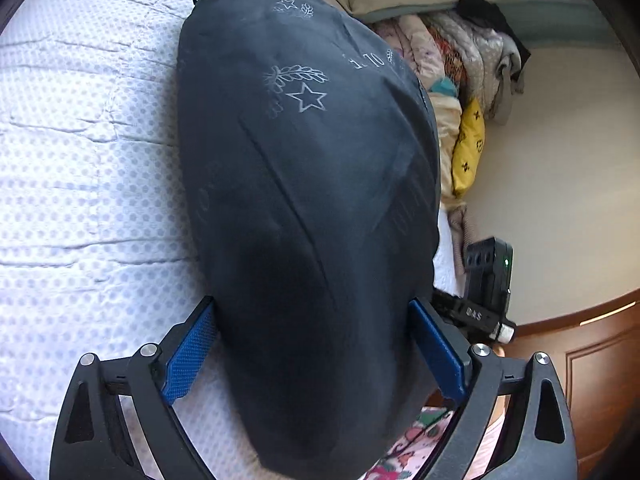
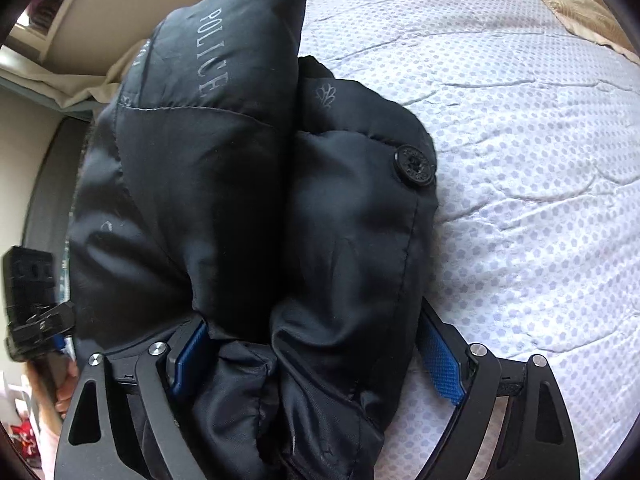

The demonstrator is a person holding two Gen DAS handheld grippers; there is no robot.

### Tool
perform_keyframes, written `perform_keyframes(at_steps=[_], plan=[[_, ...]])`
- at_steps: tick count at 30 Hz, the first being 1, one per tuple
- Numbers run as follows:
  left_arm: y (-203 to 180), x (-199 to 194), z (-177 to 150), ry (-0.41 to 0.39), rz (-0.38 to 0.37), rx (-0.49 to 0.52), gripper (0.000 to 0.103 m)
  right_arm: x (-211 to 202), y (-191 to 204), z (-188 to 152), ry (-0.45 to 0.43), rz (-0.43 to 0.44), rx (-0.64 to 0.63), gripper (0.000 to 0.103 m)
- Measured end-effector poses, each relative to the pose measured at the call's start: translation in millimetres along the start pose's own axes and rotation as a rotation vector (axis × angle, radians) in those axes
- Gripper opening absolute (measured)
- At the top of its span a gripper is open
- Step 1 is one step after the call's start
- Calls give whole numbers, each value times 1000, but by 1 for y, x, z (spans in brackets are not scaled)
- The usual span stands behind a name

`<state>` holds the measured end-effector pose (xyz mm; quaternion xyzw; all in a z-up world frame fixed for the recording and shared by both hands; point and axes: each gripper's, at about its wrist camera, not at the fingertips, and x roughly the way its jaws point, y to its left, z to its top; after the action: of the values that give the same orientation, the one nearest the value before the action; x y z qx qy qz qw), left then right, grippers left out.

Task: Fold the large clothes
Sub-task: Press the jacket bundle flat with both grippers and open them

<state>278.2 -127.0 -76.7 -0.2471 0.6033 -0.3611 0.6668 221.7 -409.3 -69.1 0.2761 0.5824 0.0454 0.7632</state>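
Two hand-held grippers straddle one dark padded jacket [image 1: 304,200] lying folded into a bundle on a bed with a white dotted mattress cover [image 1: 80,160]. Nearest, the left hand-held gripper [image 1: 314,344] stands wide, its blue pads on either side of the bundle's near end; whether they press on it I cannot tell. The right hand-held gripper [image 2: 316,360] likewise spans bunched fabric, its left pad buried in folds, its right pad just beside the cloth. Farther out, star and leaf prints [image 1: 300,88] mark the jacket. At two o'clock, a heap of clothes [image 1: 460,80] lies along the wall.
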Motion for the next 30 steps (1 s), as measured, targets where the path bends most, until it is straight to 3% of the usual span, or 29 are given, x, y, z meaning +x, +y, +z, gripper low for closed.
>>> perform_keyframes(at_steps=[2,9,15,23,30], plan=[[-3,1,-1,-13,9,8,94,3,-3,0,15,120,21,69],[-19,-2,-2,-48,38,48,82,7,-12,-4,-2,221,55,64],[-22,-18,-2,-89,67,83,79,2,-20,-13,-34,265,40,55],[-29,-67,-5,-193,138,149,78,10,31,-18,-78,285,-58,49],[-11,-121,-13,-287,173,125,78,19,66,-14,-58,335,-134,49]])
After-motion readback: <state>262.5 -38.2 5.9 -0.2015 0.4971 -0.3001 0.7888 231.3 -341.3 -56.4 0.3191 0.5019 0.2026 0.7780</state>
